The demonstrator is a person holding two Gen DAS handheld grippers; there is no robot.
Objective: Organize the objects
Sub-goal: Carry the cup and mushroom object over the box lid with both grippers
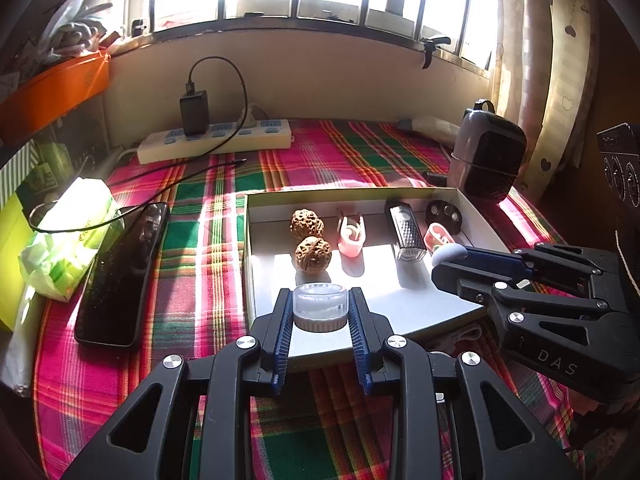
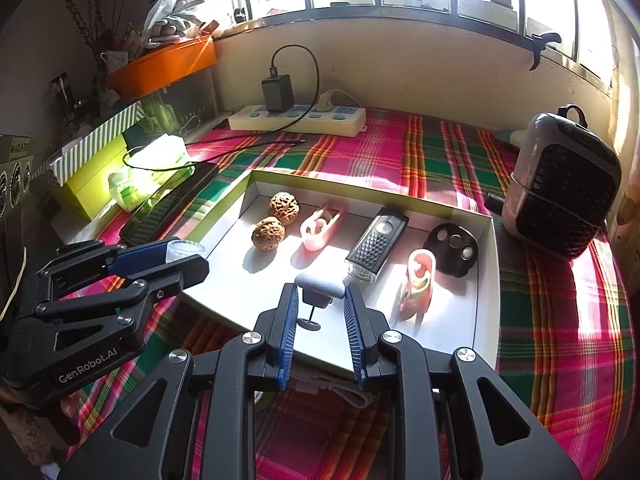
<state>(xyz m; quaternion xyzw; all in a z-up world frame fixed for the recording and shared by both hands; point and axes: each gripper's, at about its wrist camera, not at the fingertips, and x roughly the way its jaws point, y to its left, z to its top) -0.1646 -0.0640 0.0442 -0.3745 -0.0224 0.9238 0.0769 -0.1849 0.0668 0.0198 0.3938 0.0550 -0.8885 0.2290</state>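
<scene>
A shallow white box tray (image 1: 256, 264) (image 2: 486, 280) lies on the plaid cloth. It holds two walnuts (image 1: 313, 254) (image 2: 269, 233), two pink clips (image 1: 351, 236) (image 2: 418, 280), a black lighter-like light (image 1: 405, 232) (image 2: 376, 245) and a black round disc (image 1: 443, 213) (image 2: 456, 249). My left gripper (image 1: 320, 306) (image 2: 188, 254) is shut on a small clear round jar (image 1: 320, 304) (image 2: 183, 249) over the tray's near edge. My right gripper (image 2: 320, 300) (image 1: 450, 260) is shut on a small grey-capped black piece (image 2: 320, 286) (image 1: 449, 253) above the tray's front.
A black phone (image 1: 124, 268) (image 2: 168, 210) and a green tissue pack (image 1: 68, 236) lie left of the tray. A power strip (image 1: 216, 140) (image 2: 298, 118) with a charger sits at the back. A small heater (image 1: 486, 156) (image 2: 560, 204) stands at the right. Boxes are stacked at the left.
</scene>
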